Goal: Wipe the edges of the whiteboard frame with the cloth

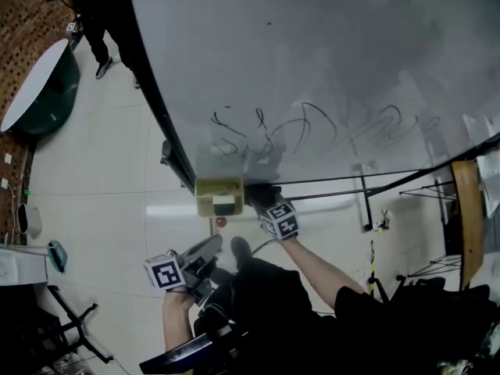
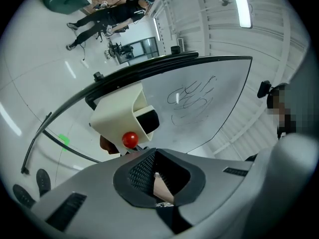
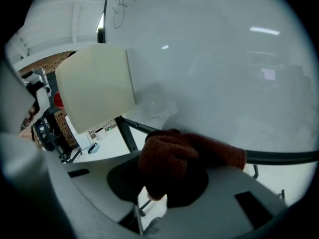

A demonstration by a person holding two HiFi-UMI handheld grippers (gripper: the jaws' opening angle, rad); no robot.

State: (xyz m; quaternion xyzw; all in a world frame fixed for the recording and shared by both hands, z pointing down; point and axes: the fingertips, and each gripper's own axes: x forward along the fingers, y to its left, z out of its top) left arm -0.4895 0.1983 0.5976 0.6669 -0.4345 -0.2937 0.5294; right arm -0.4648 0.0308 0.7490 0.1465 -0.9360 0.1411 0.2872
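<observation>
Along the whiteboard's (image 1: 328, 61) dark frame (image 1: 173, 151), your right tongs (image 1: 264, 200) are clamped on the cloth (image 3: 184, 158), a thick, nubbly brown wad that bulges out past both jaws and hides their tips. The right gripper view shows one end of the cloth lying along the thin black frame bar, touching it, just beside a cream box (image 1: 219, 196) mounted on the same edge. That box is smooth, matte and blocky with rounded corners, and it has a dark opening in its front face. In the left gripper view a small glossy red ball (image 2: 130, 139) sits at its lower side. The whiteboard itself is a flat, pale grey, slightly shiny sheet that catches the ceiling lights, and loose black scribbles (image 1: 273, 127) run across it above the cloth. Your left tongs (image 2: 152, 152) are held low, well apart from the frame and touching nothing. Their smooth grey jaws meet at the tips, with a ribbed black pad showing on the inner face of one, and nothing sits between them. Each gripper carries its cube of black-and-white square markers, the right one (image 1: 280, 219) close behind the cloth. Below it all lies a glossy white floor (image 1: 101, 155).
</observation>
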